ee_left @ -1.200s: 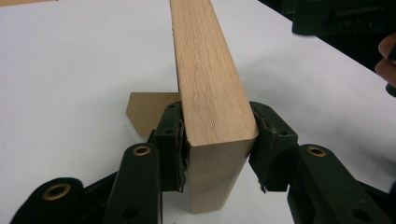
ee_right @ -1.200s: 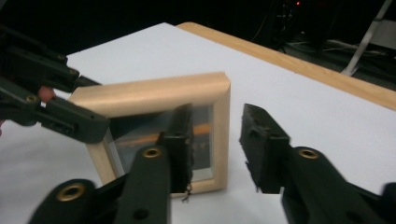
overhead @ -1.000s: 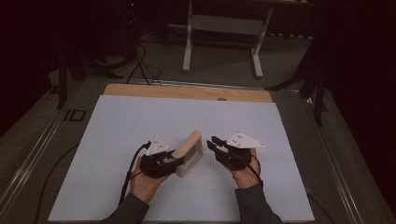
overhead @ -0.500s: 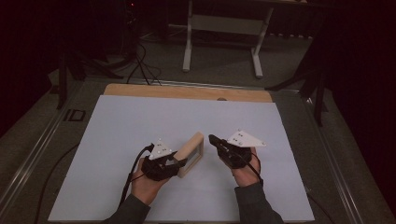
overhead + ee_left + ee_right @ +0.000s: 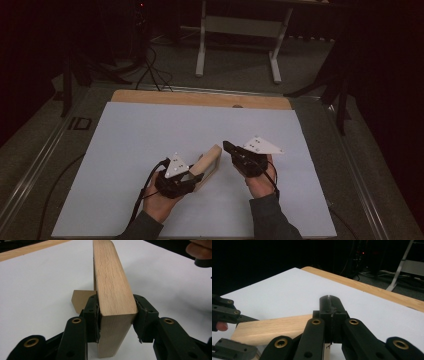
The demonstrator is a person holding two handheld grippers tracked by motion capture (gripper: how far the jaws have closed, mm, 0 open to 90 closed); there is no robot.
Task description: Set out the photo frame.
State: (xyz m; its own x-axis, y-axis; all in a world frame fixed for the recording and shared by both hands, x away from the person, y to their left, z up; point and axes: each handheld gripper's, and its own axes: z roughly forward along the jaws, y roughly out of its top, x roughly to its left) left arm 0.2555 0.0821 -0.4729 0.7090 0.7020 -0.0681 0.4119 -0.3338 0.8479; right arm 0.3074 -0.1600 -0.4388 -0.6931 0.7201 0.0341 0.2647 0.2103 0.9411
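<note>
A person stands at the table and holds a gripper in each hand above the white sheet [image 5: 150, 150] that covers the table top. I take the wooden block [image 5: 209, 162] as the landmark. It stands on its narrow edge on the white sheet, in the near half of it and a little toward the middle, with its long side running away from the person and slightly to the right.

The left gripper [image 5: 192, 176] is at the near end of the wooden block. Its jaws are closed on the block: in the left gripper view the two black pads [image 5: 91, 315] press on both flat faces of the wooden block [image 5: 112, 287], one on each side, and the block stands upright between them. A small brown piece [image 5: 80, 300] shows just behind the left pad, on the sheet.

The right gripper [image 5: 229, 147] is just to the right of the block, near its far end, but not touching it. Its jaws have just been closing and are now pressed together, with nothing between them. In the right gripper view the closed jaws point over the top of the wooden block [image 5: 272, 327], which lies across the picture below them.
</note>
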